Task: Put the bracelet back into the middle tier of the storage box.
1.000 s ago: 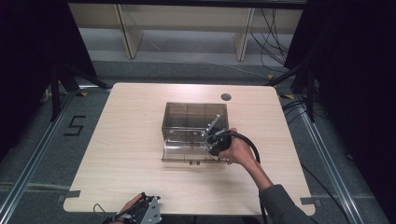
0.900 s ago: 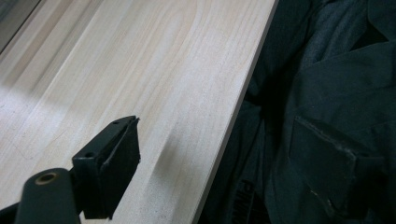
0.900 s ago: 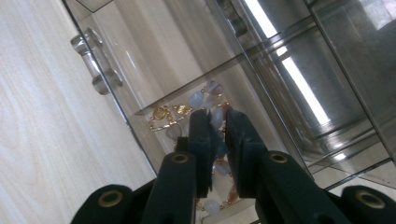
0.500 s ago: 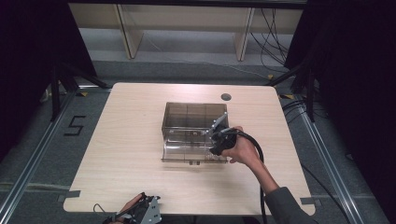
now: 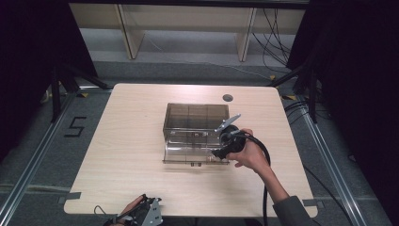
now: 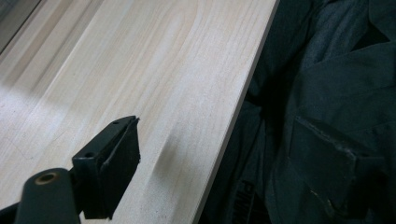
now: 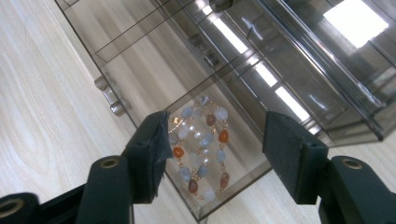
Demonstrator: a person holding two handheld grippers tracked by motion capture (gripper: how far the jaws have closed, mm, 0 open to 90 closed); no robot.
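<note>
A smoky see-through drawer box (image 5: pixel 195 115) stands mid-table with its lower drawer (image 5: pixel 188 153) pulled out toward me. In the right gripper view a bracelet (image 7: pixel 201 144) of orange, white and pale blue beads lies in the drawer's end compartment (image 7: pixel 243 154). My right gripper (image 7: pixel 217 135) hovers open over it, one jaw on each side, touching nothing. A hand holds that right gripper (image 5: pixel 219 151) at the drawer's right end. My left gripper (image 5: pixel 141 214) rests at the table's near edge. In its own view the left gripper (image 6: pixel 224 172) is open and empty, over the table edge.
The wooden table (image 5: pixel 131 141) has a round cable hole (image 5: pixel 227 98) at the back right. The drawer has small handles (image 7: pixel 109 95) on its front and empty compartments (image 7: pixel 154 70). Dark clothing (image 6: pixel 327 93) lies beyond the table edge beside the left gripper.
My right gripper has shifted slightly to the right over the drawer's end. The left gripper has stayed put.
</note>
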